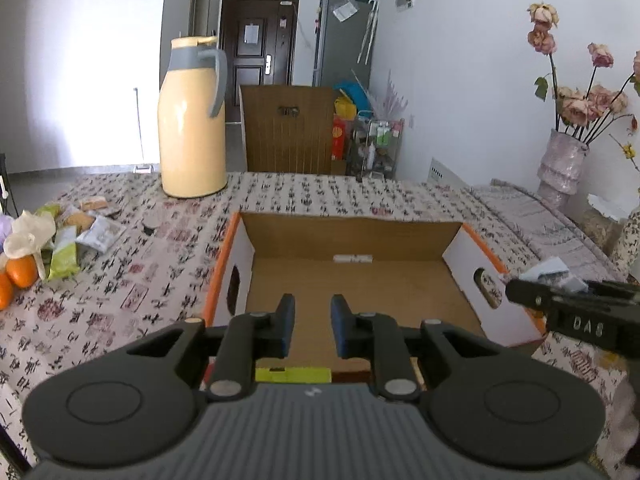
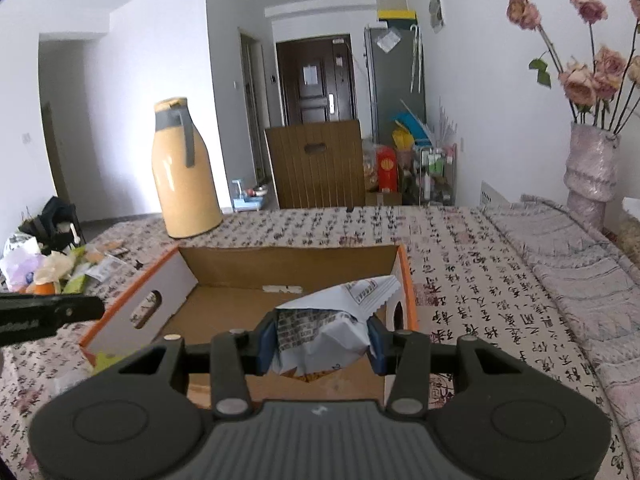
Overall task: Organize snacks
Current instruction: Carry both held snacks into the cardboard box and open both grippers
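Gripping the white snack packet at lower centre, our right tongs should lower into the cardboard box before releasing, while our left tongs hang parted, empty.

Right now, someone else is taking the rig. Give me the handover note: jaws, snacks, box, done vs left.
Left gripper: jaws open, empty, over the near end of the cardboard box.
Right gripper: jaws shut on a white snack packet, held over the right side of the box, not yet released.
Box: open on the patterned table; its visible floor looks bare apart from a small white label.
Remaining snacks: a pile of packets at the table's left edge, beside the oranges.
Done: one packet picked and brought to the box.
Left: drop this packet in, then move the pile over.
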Available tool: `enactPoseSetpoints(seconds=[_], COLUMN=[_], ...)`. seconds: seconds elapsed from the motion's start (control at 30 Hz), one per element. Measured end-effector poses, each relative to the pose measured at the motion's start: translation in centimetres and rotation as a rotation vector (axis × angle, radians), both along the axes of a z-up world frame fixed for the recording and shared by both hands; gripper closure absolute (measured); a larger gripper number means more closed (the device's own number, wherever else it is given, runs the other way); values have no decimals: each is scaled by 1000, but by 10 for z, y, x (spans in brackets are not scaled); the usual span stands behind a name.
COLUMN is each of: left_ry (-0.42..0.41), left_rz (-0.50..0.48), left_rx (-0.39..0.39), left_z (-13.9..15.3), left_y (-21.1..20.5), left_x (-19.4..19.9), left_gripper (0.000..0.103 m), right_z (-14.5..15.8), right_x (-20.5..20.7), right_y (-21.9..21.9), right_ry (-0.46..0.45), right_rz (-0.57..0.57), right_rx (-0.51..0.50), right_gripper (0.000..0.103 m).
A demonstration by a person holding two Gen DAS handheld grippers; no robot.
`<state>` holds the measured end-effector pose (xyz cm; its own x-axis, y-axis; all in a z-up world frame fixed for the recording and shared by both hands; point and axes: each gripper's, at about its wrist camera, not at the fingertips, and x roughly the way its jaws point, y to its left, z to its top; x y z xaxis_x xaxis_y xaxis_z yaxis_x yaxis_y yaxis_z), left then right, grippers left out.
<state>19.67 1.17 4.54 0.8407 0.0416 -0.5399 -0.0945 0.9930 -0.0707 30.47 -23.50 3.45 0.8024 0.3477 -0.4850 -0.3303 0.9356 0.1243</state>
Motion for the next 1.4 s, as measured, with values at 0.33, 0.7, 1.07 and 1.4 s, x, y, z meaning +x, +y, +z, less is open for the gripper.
enactPoseSetpoints(seconds=[0.33, 0.7, 1.07, 1.4], left_ry=[92, 208, 184, 82], left_rz=[-24, -54, -51, -53], left_rx=[14, -2, -10, 16], left_z=[-36, -75, -75, -33], left_y=[15, 3, 2, 0], left_x=[-45, -51, -54, -56], left_gripper=[31, 52, 65, 65], right_z=[-8, -11, -14, -8], right_x=[-25, -58, -70, -63], right_y=[-8, -7, -9, -12], right_ry=[-10, -11, -3, -18], right_rz=[29, 43, 43, 38], right_rx=[28, 34, 43, 44], right_gripper=[59, 59, 59, 59])
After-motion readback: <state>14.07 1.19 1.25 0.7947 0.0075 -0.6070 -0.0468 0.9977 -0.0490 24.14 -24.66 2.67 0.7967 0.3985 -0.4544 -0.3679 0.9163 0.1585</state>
